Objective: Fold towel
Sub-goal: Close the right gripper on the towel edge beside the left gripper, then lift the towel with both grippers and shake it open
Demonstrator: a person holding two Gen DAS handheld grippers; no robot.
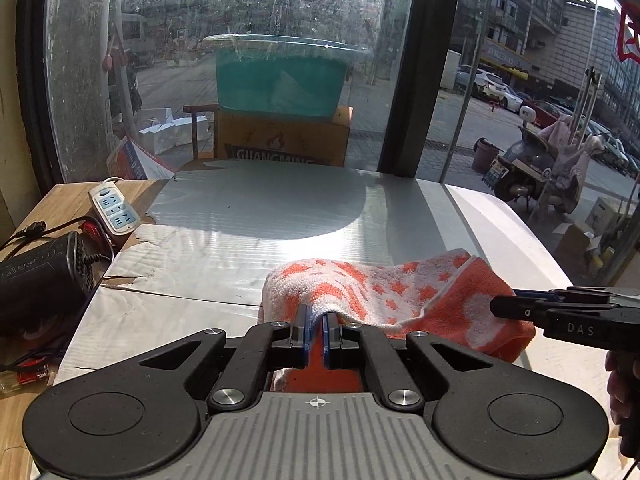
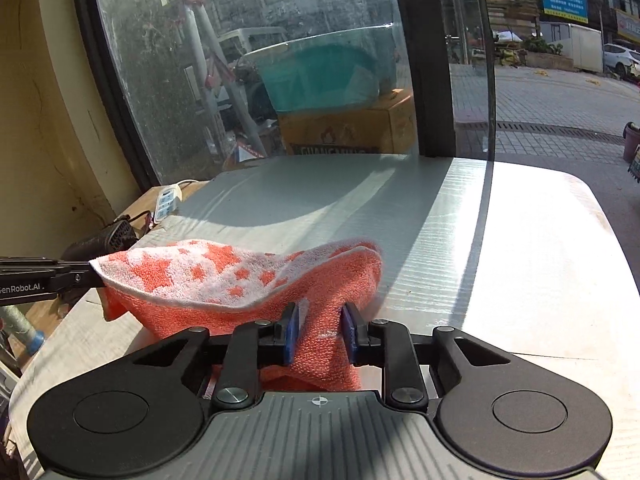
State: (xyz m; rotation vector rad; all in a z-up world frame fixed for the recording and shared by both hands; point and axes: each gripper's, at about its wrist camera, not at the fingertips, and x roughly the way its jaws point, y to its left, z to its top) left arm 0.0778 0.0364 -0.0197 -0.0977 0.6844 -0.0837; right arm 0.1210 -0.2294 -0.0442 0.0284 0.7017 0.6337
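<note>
Orange and white terry towel with a star pattern point(image 1: 384, 292) is the main thing in the left wrist view, bunched up and sagging over the pale grey ribbed tabletop point(image 1: 280, 208). One face is white with orange stars, the other is mostly solid orange, and you can see the hemmed edge curling over on the right side. The left gripper point(image 1: 316, 330) has its blue pads pinched tight together on a fold of the cloth, so that corner is lifted up into a little peak. The right gripper point(image 1: 504, 306) pokes in from the right edge, its black tip against the orange end of the towel. Off to the left there's a white power strip point(image 1: 114, 210) and a black box-shaped device with a vented side point(image 1: 44, 276) on the wooden bench.

Right wrist view now: same towel point(image 2: 240, 280), hanging like a hammock between the two grippers, starry white side up and fuzzy orange underside facing the camera. The right gripper point(image 2: 319, 334) has a thick wad of the orange cloth between its blue pads, jaws only partly closed but pressing on it from both sides. The left gripper point(image 2: 94, 278) holds the far left corner. Dirty window glass behind, with a teal plastic tub point(image 2: 324, 76) on a cardboard box outside
</note>
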